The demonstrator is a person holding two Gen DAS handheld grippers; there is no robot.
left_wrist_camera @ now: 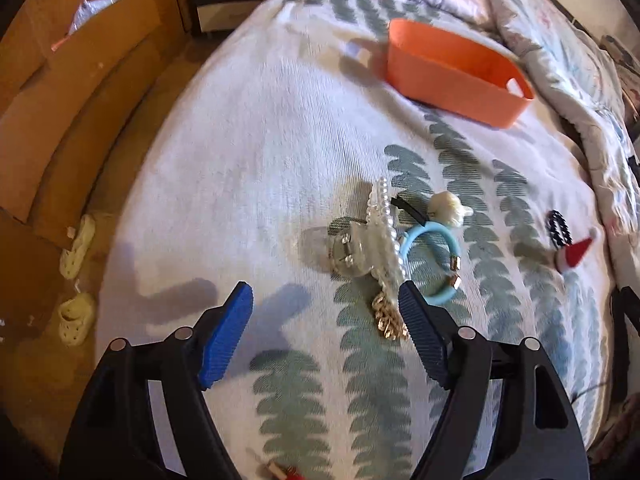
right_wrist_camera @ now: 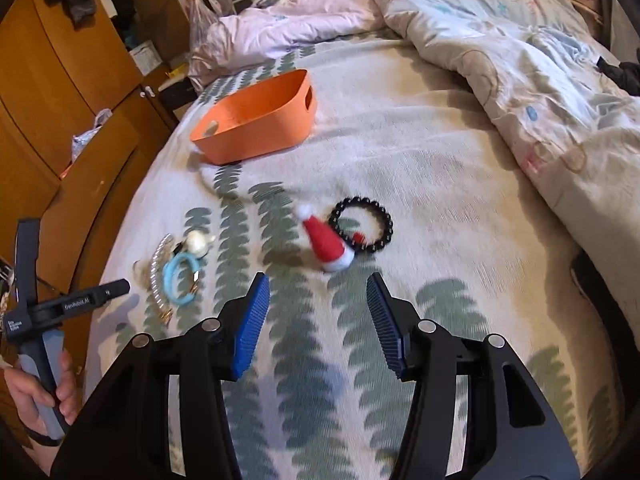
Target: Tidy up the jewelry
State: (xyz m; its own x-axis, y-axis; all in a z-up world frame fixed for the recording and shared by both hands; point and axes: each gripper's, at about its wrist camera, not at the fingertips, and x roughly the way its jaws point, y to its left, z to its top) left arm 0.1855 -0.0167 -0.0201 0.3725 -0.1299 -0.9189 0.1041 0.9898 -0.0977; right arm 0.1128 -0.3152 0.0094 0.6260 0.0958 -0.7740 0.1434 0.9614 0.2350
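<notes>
An orange bin (left_wrist_camera: 452,74) (right_wrist_camera: 256,120) stands far back on the bed. A clear pearl hair claw (left_wrist_camera: 370,236) (right_wrist_camera: 156,276), a gold chain (left_wrist_camera: 390,318), a blue hair tie (left_wrist_camera: 436,260) (right_wrist_camera: 180,280) and a white charm (left_wrist_camera: 446,204) (right_wrist_camera: 200,242) lie clustered. A red Santa-hat clip (right_wrist_camera: 328,244) (left_wrist_camera: 576,252) lies beside a black bead bracelet (right_wrist_camera: 362,226) (left_wrist_camera: 558,228). My left gripper (left_wrist_camera: 326,300) is open and empty, just short of the chain. My right gripper (right_wrist_camera: 318,292) is open and empty, just short of the hat clip.
The bed has a white cover with a green leaf print (right_wrist_camera: 440,208). A rumpled duvet (right_wrist_camera: 520,60) lies at the right. A wooden wardrobe (right_wrist_camera: 60,80) and floor with white shoes (left_wrist_camera: 78,240) are at the left. A small red item (left_wrist_camera: 280,472) lies near the bottom edge.
</notes>
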